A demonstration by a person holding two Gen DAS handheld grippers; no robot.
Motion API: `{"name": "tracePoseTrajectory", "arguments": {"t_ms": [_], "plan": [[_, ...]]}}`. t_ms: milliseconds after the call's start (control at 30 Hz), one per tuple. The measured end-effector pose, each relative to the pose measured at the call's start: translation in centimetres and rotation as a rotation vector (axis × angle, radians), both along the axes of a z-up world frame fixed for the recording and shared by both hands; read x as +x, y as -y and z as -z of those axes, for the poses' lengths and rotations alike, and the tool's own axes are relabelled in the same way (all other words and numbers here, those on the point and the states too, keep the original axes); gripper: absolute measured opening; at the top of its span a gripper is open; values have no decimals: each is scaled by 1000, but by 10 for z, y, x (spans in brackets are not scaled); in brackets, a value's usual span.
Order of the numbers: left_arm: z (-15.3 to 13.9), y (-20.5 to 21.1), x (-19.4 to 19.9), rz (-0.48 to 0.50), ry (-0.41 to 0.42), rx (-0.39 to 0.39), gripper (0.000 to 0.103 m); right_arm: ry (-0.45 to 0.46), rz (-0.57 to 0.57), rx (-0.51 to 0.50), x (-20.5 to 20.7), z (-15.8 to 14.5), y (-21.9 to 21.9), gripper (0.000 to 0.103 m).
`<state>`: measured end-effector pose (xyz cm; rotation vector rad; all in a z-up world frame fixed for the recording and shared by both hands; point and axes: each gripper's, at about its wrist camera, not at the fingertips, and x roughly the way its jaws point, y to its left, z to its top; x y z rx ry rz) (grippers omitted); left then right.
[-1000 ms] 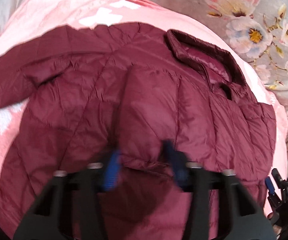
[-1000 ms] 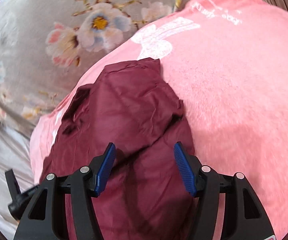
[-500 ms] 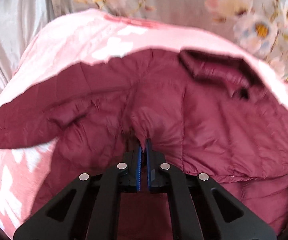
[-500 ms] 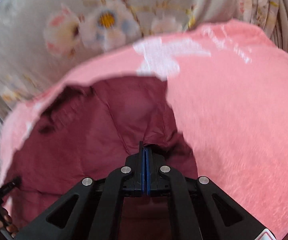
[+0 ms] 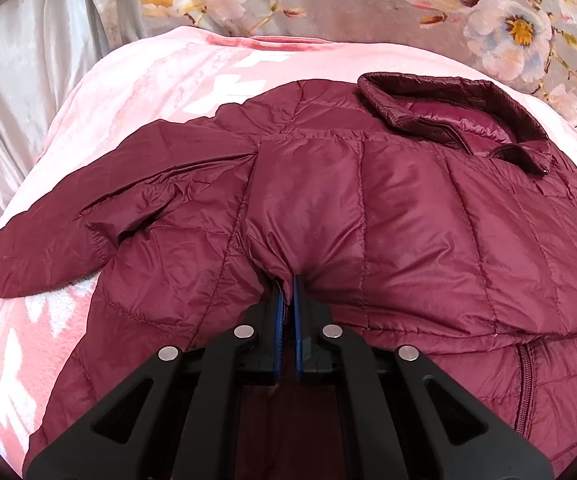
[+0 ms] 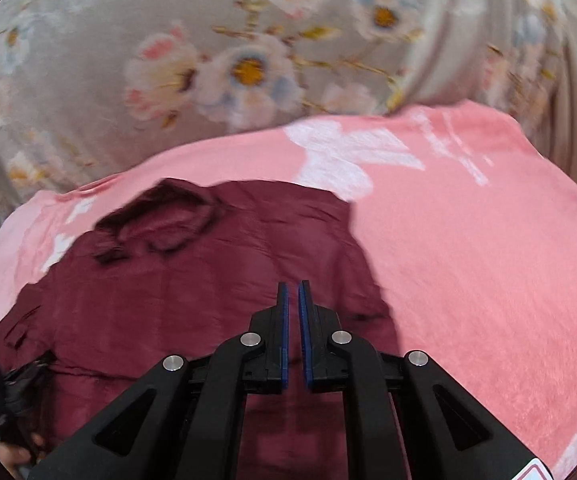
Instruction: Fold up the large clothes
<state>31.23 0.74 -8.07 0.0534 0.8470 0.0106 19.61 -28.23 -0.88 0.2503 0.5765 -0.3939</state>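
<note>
Closest to us, our left gripper point(image 5: 287, 286) has its blue pads clamped on a pinched-up fold of the maroon puffer jacket point(image 5: 368, 208), right around the middle of its body. Our right gripper point(image 6: 293, 292) hovers over the jacket's other side with its jaws opening, just a narrow slit between the pads point(image 6: 283, 320) and no cloth in there that we can see. The jacket itself lies spread across the pink blanket point(image 5: 136, 92), one sleeve point(image 5: 48, 240) flopped out to the left and the collar point(image 5: 448, 108) at the far end. Behind all that there's a grey floral fabric point(image 6: 208, 60).
</note>
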Motion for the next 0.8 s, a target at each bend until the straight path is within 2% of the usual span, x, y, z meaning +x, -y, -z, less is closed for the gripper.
{"name": "tracePoseTrajectory", "arguments": {"t_ms": [133,267,367,533,800], "plan": [[0,1,-1,-2,4,6,3,-38,-86,-8,33,5,-30,8],[0,2,-1,-1,5,12,4,-124,-114,1,55,34,-45,8],[0,2,-1,-1,5,10,4,-185,-108,32,61,57,-40,8],[1,2,-1,-1,5,8,4,-196,-105,85,61,72,-33,6],[1,3,-1,-1,5,15,4,-211,-95,37,64,75,-40,6]]}}
